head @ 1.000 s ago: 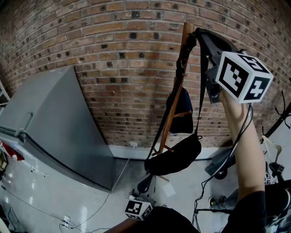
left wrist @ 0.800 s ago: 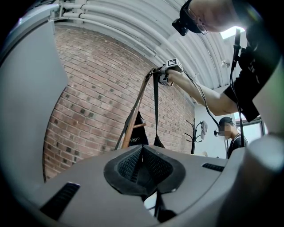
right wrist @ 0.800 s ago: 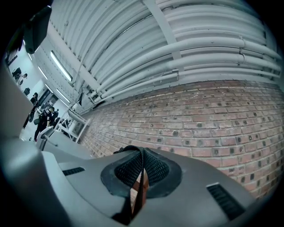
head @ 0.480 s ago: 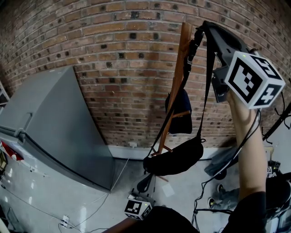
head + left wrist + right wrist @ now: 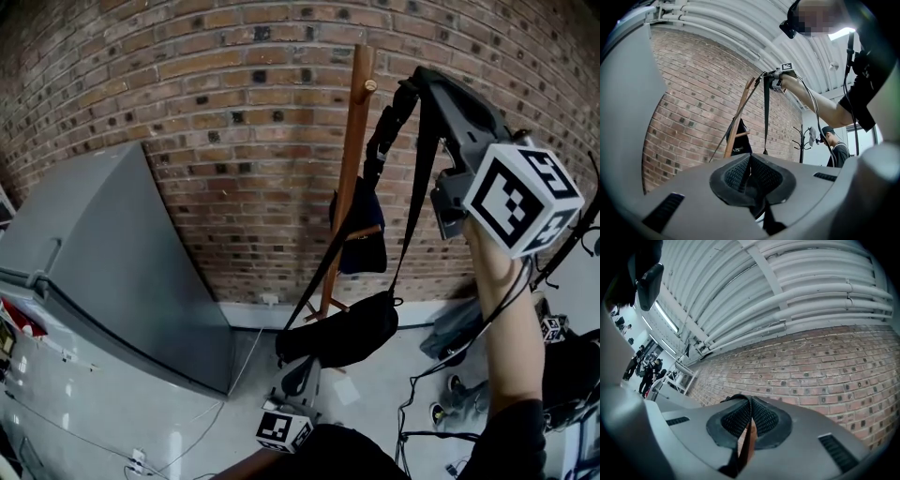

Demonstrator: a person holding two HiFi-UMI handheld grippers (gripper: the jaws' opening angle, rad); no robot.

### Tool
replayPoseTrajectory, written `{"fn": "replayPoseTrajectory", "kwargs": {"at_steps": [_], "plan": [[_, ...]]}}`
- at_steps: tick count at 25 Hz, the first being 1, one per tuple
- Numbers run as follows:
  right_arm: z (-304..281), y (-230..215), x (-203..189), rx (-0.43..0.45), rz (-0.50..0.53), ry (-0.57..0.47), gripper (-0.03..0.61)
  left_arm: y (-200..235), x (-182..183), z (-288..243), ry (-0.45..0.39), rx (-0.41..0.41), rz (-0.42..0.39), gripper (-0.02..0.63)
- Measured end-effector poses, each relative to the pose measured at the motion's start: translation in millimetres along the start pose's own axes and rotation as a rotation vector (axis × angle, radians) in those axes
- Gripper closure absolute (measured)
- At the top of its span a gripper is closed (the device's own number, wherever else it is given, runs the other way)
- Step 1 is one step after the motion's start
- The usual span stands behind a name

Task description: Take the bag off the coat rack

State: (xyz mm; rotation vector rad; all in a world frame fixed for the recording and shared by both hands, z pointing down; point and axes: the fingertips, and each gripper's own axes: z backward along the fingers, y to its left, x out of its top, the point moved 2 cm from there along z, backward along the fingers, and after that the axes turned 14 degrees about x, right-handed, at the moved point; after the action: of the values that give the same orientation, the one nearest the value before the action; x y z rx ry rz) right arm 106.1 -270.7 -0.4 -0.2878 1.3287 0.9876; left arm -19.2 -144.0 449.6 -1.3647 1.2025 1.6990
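The black bag (image 5: pixel 342 330) hangs free on its long strap (image 5: pixel 411 187), just right of the wooden coat rack (image 5: pixel 354 159). My right gripper (image 5: pixel 419 78) is raised high and is shut on the top of the strap, which is off the rack's top peg (image 5: pixel 370 85). In the right gripper view the strap (image 5: pixel 737 400) loops over the closed pads (image 5: pixel 761 417). My left gripper (image 5: pixel 284 429) hangs low near the floor, and its pads (image 5: pixel 736 173) are together with nothing between them. In the left gripper view the strap (image 5: pixel 766 108) hangs from the raised gripper.
A second dark bag (image 5: pixel 361 230) stays on the rack's lower peg. A grey slanted cabinet (image 5: pixel 112 253) fills the left, and a brick wall (image 5: pixel 234 112) stands behind. Cables and gear (image 5: pixel 450 375) lie on the floor at right. A person (image 5: pixel 838 146) and another coat stand (image 5: pixel 801 140) are farther off.
The right gripper has carried the strap up and to the right, off the top of the rack. The bag has swung lower and to the left. The left gripper has stayed low.
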Motion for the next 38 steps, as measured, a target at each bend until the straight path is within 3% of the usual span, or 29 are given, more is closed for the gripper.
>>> {"fn": "replayPoseTrajectory", "kwargs": {"at_steps": [17,38], "plan": [[44,43,-69,0.042,-0.073,-0.005,0.561,-4,11,-3,-0.018,0.023,-0.017,0.598],[119,99,-178,-0.05,-0.14,0.076,0.561,-18,28,-22,-0.059,0.011,-0.025,0.598]]}}
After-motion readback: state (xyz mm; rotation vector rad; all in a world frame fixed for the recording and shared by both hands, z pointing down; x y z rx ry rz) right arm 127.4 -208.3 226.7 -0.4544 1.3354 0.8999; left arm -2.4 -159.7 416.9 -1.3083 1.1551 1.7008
